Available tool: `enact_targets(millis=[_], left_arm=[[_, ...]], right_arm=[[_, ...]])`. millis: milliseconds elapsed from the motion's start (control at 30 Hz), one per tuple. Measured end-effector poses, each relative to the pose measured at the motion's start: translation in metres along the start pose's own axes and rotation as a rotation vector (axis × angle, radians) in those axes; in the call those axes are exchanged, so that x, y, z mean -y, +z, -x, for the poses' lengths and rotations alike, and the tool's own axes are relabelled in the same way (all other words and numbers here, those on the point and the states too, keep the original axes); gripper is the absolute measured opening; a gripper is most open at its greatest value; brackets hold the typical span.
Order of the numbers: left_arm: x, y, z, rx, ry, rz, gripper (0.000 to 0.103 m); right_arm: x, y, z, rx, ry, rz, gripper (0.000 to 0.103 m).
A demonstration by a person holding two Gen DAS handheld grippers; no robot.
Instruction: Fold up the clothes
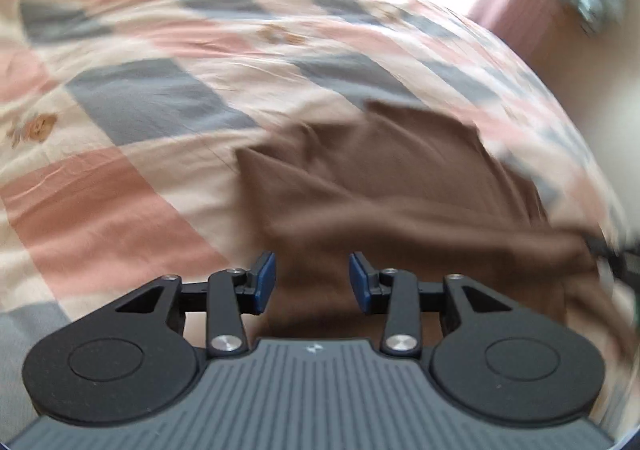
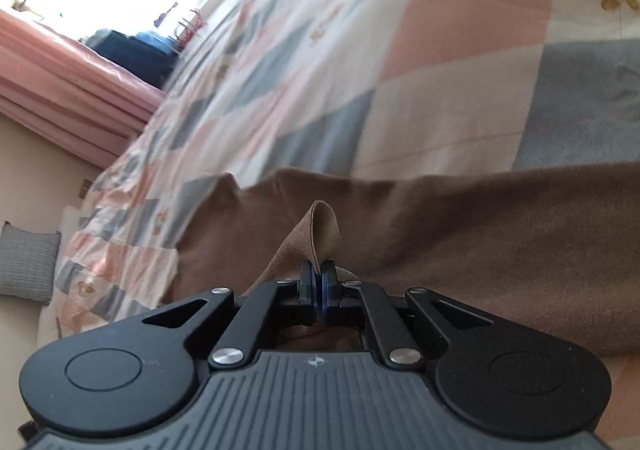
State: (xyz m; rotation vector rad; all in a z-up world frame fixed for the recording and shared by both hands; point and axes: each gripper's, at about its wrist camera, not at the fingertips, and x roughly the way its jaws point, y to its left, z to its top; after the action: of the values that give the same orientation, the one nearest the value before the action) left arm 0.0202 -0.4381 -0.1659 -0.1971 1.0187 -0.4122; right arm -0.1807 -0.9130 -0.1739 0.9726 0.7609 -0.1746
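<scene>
1. Brown garment (image 2: 460, 242) is lying rumpled on the bed, close under both cameras, near the bed's side edge that is showing at the left of the right wrist view.
2. Right tongs (image 2: 319, 280) are pinching a thin flap of the brown garment, jaws fully closed on it, the flap curling up just past the pads.
3. Left tongs (image 1: 312, 282) are hanging over the garment with a moderate gap between the blue pads (image 1: 266, 280), gripping nothing; cloth is lying below them, not between them.
4. Further out, the checked bedspread (image 1: 160, 98) is stretching away toward the far edge of the bed, with a pink curtain (image 2: 68, 90) and a bright window beyond.
5. Risks, as I am judging them: the pinched flap is small, so a quick lift may be pulling it free; with only one corner held, the garment may be bunching or dragging toward the bed's edge instead of folding flat; the left view is blurring, so those tongs may be closing on the bedspread along with the garment.
</scene>
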Motion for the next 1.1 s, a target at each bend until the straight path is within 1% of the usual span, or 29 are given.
enact_targets(millis=[33,67,100,167,200,233,267,300,333,400,433,500,567,600,667,700,733,767,867,933,1000,1033,1067,1100], left_arm=[[-0.009,0.011,-0.007,0.001,0.004,0.057,0.045],[-0.017,0.021,-0.015,-0.004,0.003,0.106,0.047],[-0.025,0.031,-0.024,-0.013,-0.001,0.150,0.047],[-0.031,0.041,-0.040,-0.031,-0.019,0.187,0.047],[-0.033,0.046,-0.048,-0.041,-0.028,0.199,0.041],[-0.034,0.050,-0.055,-0.050,-0.038,0.210,0.033],[-0.036,0.054,-0.063,-0.059,-0.048,0.222,0.028],[-0.033,0.057,-0.069,-0.063,-0.045,0.205,0.016],[-0.026,0.058,-0.072,-0.063,-0.035,0.168,0.007],[-0.012,0.059,-0.075,-0.045,0.003,0.086,0.006],[-0.005,0.059,-0.074,-0.028,0.022,0.045,0.006],[0.006,0.059,-0.070,0.018,0.046,-0.040,0.006],[0.013,0.058,-0.070,0.043,0.075,-0.109,0.007],[0.015,0.057,-0.075,0.032,0.101,-0.134,0.008],[0.015,0.053,-0.087,-0.006,0.153,-0.172,0.011],[0.015,0.051,-0.090,-0.016,0.170,-0.183,0.012],[0.015,0.049,-0.088,-0.014,0.177,-0.191,0.013],[0.016,0.048,-0.083,-0.004,0.177,-0.192,0.014],[0.018,0.042,-0.056,0.030,0.157,-0.151,0.014],[0.022,0.035,-0.038,0.043,0.138,-0.124,0.014],[0.030,0.027,-0.021,0.046,0.109,-0.108,0.014],[0.036,0.021,-0.016,0.040,0.092,-0.120,0.017],[0.044,0.015,-0.013,0.028,0.073,-0.145,0.018],[0.052,0.008,-0.013,0.013,0.066,-0.179,0.022]], right_arm=[[-0.003,0.002,0.006,0.013,0.025,-0.005,0.003],[-0.009,0.006,0.011,0.025,0.055,-0.006,0.003],[-0.016,0.012,0.015,0.037,0.079,0.000,0.003],[-0.032,0.023,0.015,0.066,0.124,0.021,0.003],[-0.037,0.025,0.017,0.080,0.143,0.032,0.003],[-0.038,0.027,0.015,0.078,0.125,0.038,0.003],[-0.034,0.027,0.012,0.064,0.082,0.040,0.003],[-0.031,0.028,0.008,0.050,0.038,0.043,0.003],[-0.022,0.027,0.002,0.022,-0.014,0.025,0.003],[0.002,0.022,-0.019,-0.055,-0.099,-0.046,0.003],[0.009,0.019,-0.026,-0.071,-0.117,-0.056,0.003],[0.013,0.016,-0.033,-0.073,-0.128,-0.044,0.003],[0.010,0.016,-0.031,-0.055,-0.093,-0.031,0.003],[0.009,0.016,-0.030,-0.058,-0.094,-0.025,0.003],[0.010,0.015,-0.029,-0.084,-0.143,-0.008,0.005],[0.013,0.014,-0.031,-0.097,-0.166,-0.007,0.005],[0.015,0.014,-0.031,-0.099,-0.168,-0.014,0.005],[0.014,0.015,-0.031,-0.094,-0.159,-0.015,0.005],[-0.006,0.018,-0.025,-0.036,-0.118,0.093,0.005],[-0.014,0.017,-0.022,-0.021,-0.107,0.139,0.005],[-0.014,0.015,-0.022,-0.025,-0.131,0.138,0.005],[-0.013,0.014,-0.023,-0.029,-0.160,0.138,0.005],[-0.013,0.013,-0.025,-0.034,-0.201,0.136,0.012],[-0.013,0.012,-0.027,-0.035,-0.261,0.134,0.023]])
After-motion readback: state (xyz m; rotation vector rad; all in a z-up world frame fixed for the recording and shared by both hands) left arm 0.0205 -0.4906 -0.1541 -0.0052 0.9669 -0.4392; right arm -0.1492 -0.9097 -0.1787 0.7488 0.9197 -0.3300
